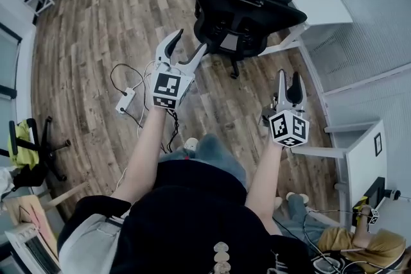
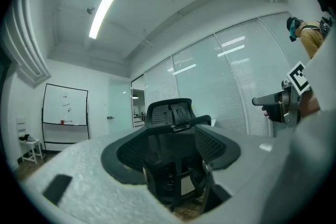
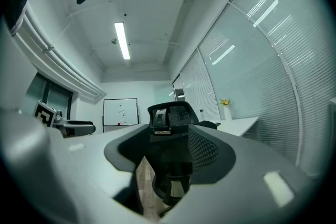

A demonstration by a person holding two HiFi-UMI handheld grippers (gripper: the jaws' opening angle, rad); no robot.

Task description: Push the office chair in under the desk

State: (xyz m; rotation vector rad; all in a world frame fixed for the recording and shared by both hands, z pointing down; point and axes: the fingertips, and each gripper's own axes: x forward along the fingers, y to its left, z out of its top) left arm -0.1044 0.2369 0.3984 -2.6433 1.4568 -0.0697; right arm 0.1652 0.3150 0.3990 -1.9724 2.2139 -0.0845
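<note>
The black office chair (image 1: 247, 6) stands on the wood floor with its back to me, its seat toward the white desk (image 1: 324, 3) at the upper right. My left gripper (image 1: 183, 51) is held out a short way behind the chair, jaws open and empty. The right gripper (image 1: 288, 83) hangs lower and to the right, also open and empty, apart from the chair. Between the spread jaws the left gripper view frames the chair (image 2: 173, 149), and the right gripper view shows the chair (image 3: 170, 149) likewise. Neither gripper touches it.
A power strip (image 1: 125, 99) with loose cables lies on the floor left of my left arm. Another black chair (image 1: 32, 151) stands at the far left. A white desk frame (image 1: 359, 157) and a person sitting on the floor (image 1: 359, 240) are at the lower right. Glass partitions line the room.
</note>
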